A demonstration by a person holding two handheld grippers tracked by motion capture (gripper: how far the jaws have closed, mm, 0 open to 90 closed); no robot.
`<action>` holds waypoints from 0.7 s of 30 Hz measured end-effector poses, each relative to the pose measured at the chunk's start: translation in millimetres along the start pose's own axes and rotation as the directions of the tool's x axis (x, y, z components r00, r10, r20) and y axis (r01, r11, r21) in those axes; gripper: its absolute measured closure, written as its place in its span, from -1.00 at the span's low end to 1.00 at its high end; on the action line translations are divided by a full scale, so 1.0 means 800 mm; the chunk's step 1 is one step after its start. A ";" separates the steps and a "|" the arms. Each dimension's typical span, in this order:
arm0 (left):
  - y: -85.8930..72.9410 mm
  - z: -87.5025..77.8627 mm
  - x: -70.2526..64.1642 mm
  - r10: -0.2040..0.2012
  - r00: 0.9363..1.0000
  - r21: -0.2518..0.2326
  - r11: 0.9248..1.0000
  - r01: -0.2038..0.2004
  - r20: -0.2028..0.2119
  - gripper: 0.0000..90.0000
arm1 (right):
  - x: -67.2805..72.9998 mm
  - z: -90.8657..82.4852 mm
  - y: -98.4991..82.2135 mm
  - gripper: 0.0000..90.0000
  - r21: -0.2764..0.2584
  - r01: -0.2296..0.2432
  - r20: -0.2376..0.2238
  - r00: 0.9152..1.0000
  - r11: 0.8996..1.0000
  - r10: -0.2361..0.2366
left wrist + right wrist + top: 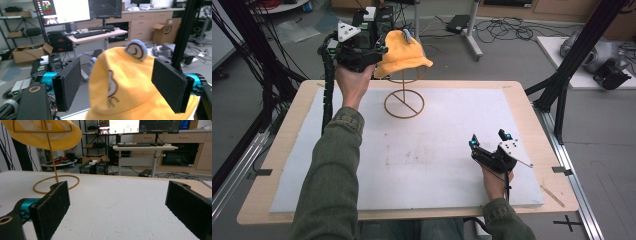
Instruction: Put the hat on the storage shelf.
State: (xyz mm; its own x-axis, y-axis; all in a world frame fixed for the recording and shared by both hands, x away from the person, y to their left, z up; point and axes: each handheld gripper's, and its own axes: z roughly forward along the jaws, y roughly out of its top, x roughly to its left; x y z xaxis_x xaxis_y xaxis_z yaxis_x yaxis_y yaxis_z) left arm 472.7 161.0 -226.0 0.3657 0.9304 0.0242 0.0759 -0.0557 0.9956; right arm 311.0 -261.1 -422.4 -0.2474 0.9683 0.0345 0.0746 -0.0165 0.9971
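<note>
High view looked down and forward over the whole table [522, 100]. Left gripper view sat raised, close behind the yellow hat [130, 87], facing the desks. Right gripper view sat low near the white mat [112, 202], facing across it; all three shared the hat and its wire stand [53, 182].

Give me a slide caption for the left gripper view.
Left gripper with jaws open on either side of a yellow hat.

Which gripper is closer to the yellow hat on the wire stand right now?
Left. The left gripper is raised at the yellow fabric hat, open jaws on either side of its crown. The right gripper sits low near the white board's front right, well away, also open.
</note>
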 end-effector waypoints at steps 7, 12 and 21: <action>-0.007 -0.045 0.029 0.007 0.993 -0.041 0.999 -0.012 -0.118 -0.55 | -0.001 0.001 0.000 -0.89 -0.005 0.002 0.007 1.000 1.000 -0.002; -0.022 -0.097 0.056 -0.021 0.970 -0.109 0.994 -0.006 -0.242 -0.58 | -0.003 -0.001 0.002 -0.89 -0.009 -0.004 0.019 1.000 1.000 0.004; -0.055 -0.194 0.078 -0.052 0.927 -0.180 0.983 -0.017 -0.372 -0.61 | 0.000 0.002 0.003 -0.88 -0.012 -0.003 0.028 1.000 1.000 0.004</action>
State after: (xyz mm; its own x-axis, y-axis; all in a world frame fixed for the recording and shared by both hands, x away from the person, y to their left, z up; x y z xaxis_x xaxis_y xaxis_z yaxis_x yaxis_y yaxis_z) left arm 348.5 277.6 -253.9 -0.0097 0.9999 0.0048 -0.0990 -0.0057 0.9951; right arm 313.0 -261.0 -420.0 -0.2202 0.9748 0.0363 0.0638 -0.0227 0.9977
